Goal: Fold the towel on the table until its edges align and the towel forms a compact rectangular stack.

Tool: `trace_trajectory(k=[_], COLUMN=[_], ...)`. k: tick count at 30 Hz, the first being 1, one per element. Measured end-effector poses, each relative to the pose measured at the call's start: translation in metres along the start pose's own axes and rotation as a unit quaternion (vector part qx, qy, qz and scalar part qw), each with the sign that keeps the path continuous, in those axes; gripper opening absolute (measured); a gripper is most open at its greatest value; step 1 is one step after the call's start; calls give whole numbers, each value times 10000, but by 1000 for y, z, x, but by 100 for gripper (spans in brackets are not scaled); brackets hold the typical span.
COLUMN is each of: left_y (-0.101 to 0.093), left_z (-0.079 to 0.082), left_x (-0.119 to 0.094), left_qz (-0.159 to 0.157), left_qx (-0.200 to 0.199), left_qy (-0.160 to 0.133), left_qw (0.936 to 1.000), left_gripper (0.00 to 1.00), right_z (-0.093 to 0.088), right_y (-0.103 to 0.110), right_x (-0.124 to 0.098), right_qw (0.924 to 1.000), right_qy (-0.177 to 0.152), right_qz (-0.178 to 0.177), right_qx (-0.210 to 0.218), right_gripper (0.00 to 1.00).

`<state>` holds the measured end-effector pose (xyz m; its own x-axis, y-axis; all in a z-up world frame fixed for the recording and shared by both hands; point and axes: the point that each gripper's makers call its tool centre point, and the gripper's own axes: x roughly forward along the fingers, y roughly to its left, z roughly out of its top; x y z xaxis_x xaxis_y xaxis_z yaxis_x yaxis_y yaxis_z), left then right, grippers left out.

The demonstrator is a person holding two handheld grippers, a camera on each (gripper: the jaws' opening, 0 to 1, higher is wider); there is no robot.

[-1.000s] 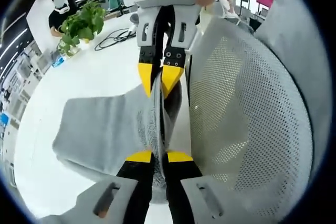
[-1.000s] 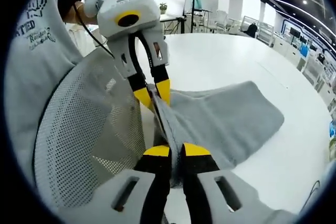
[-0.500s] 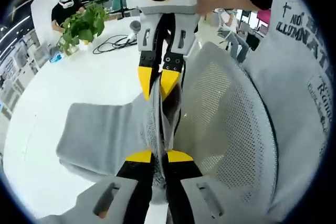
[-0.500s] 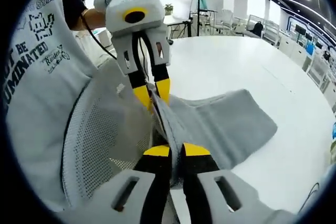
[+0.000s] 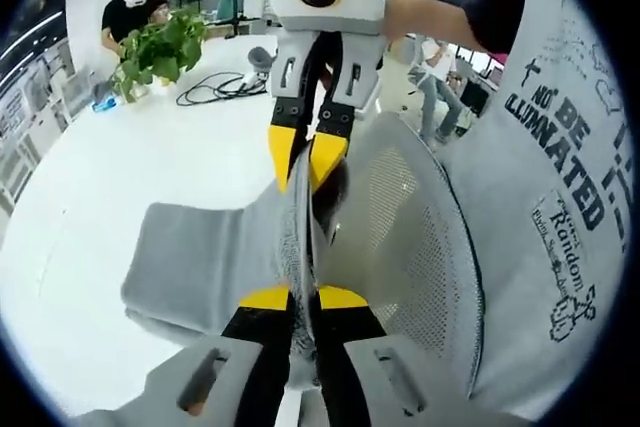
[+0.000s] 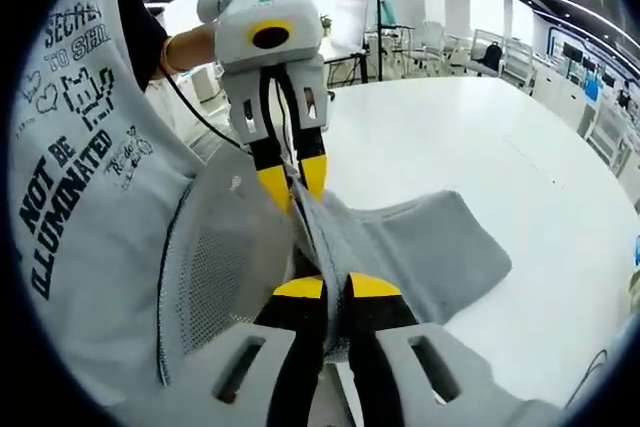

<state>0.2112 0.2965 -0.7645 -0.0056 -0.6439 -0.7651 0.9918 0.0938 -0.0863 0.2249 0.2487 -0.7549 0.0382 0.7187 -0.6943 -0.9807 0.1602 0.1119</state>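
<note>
Left gripper view: one grey towel [image 5: 205, 262] lies on the table [image 5: 120, 172], its near edge clamped by both the left gripper [image 5: 303, 299] and the right gripper [image 5: 307, 155]. The towel's far corner is hidden behind the jaws.

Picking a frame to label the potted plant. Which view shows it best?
The left gripper view. The potted plant stands in plain sight at the far side of the white table, beside a black cable, leaves unobstructed. In the right gripper view, a small green plant sits far back; I can't tell if it's the same one.
</note>
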Motion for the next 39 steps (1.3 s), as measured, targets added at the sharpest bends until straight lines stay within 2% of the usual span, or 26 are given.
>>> trace_trajectory(k=[5,8,15,24,34,39], left_y=[3,10,25,53,70,80], left_z=[0,1,7,12,17,21], left_x=[-5,-6,-12,-17,-17,-19], left_qz=[-14,-7,-51,-131,-266,-417], left_qx=[24,-102,-113,-213,-339,-364], left_qy=[-47,-107,-198,-253,-307,-329], left_qw=[10000,9999,9997,9994,9986,9979], left_gripper=[7,8,8,8,8,8], right_z=[6,7,15,24,25,29], right_y=[1,-4,-17,-40,-60,-72], right_x=[-1,-1,-5,-7,-8,-8], right_qw=[9999,9999,9998,9999,9995,9996], right_qy=[43,32,30,-65,-142,-156], right_qz=[116,114,109,117,198,178], right_qx=[-112,-109,-160,-7,206,181], right_gripper=[5,5,5,5,6,6])
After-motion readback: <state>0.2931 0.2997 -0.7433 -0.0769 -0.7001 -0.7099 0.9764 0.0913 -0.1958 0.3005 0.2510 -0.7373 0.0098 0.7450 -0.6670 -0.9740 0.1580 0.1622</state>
